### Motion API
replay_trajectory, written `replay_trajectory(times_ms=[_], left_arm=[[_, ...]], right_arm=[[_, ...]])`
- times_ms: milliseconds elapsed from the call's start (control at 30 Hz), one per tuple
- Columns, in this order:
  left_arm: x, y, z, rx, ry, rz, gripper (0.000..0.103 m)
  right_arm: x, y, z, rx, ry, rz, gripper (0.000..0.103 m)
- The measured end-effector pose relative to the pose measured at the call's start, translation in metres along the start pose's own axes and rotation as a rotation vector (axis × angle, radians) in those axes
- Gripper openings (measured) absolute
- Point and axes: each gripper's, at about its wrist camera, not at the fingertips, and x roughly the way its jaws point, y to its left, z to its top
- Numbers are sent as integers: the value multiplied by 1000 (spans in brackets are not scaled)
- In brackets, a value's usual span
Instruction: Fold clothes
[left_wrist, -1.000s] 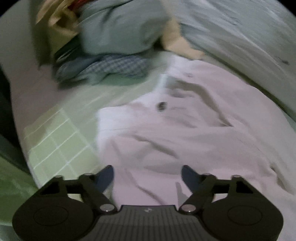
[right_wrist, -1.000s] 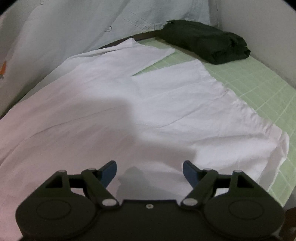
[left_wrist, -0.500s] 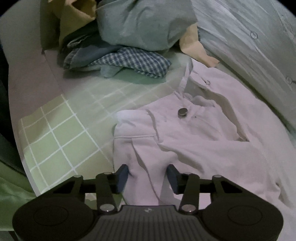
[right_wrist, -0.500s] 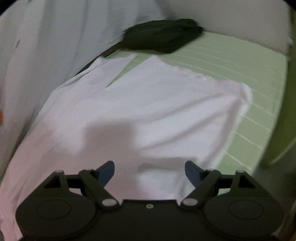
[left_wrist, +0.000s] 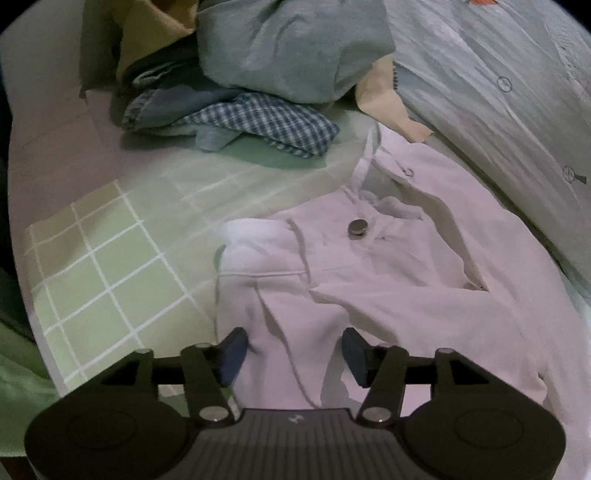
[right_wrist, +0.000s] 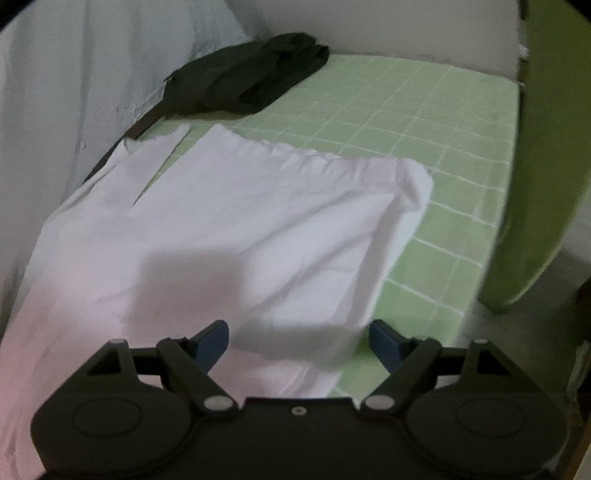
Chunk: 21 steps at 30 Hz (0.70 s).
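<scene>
Bed: green sheet (left_wrist: 92, 273) with white grid lines, a pale blue quilt (left_wrist: 498, 92) along its far side; everything lies on it.
Trousers: one pair of white trousers (left_wrist: 388, 280), spread along the bed. In the left wrist view the waistband, with its one metal button (left_wrist: 357, 227), lies ahead of the jaws; in the right wrist view the two leg ends (right_wrist: 258, 221) stretch ahead of the jaws.
Left gripper (left_wrist: 293, 352): about half open and opening; a soft ridge of the hip cloth runs between the blue fingers (left_wrist: 232, 354), and nothing is pinched.
Right gripper (right_wrist: 299, 341): wide open, holding nothing; the nearer trouser leg's side edge passes between its fingers, with green sheet showing by the right one.
Pile: one heap of unfolded clothes (left_wrist: 258, 74), ahead of and left of the left jaws; I count about five pieces, among them one checked blue piece (left_wrist: 266, 122), though the heap hides some.
Dark bundle: one folded dark garment (right_wrist: 251, 74), far ahead of the right jaws, clear of the legs.
Risk, left: closing on that ridge may catch only the top layer, so the waistband would come apart when lifted.
Risk, right: closing here could nip the sheet along with the leg edge and drag it up.
Risk, both: uneven pulls would skew the fold and wrinkle the legs.
</scene>
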Motion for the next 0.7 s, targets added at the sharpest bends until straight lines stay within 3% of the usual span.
replay_trajectory(times_ms=[67, 100, 133, 167, 200, 233, 400, 567, 700], left_arm=[[0, -2, -1, 2, -11, 3, 51], [0, -1, -2, -3, -20, 5, 43], [-1, 0, -2, 0, -22, 11, 22], [-3, 1, -2, 0, -27, 9, 17], [-5, 1, -2, -1, -33, 7, 14], [-8, 0, -3, 4, -45, 23, 9], [-36, -1, -8, 15, -135, 105, 7], [-46, 23, -27, 9, -107, 147, 7], [-58, 40, -40, 16, -91, 194, 7]], right_arm=[[3, 6, 2, -57, -1, -25, 82], [4, 11, 2, -86, -7, -36, 69], [3, 14, 3, -109, -15, -65, 49], [3, 17, 4, -131, -23, -95, 38], [1, 19, 5, -150, -29, -116, 17], [-1, 17, 7, -154, -39, -124, 7], [-10, 12, 10, -164, -46, -137, 4], [-18, 16, -1, -299, -47, -197, 3], [-20, 6, -4, -326, -17, -196, 3]])
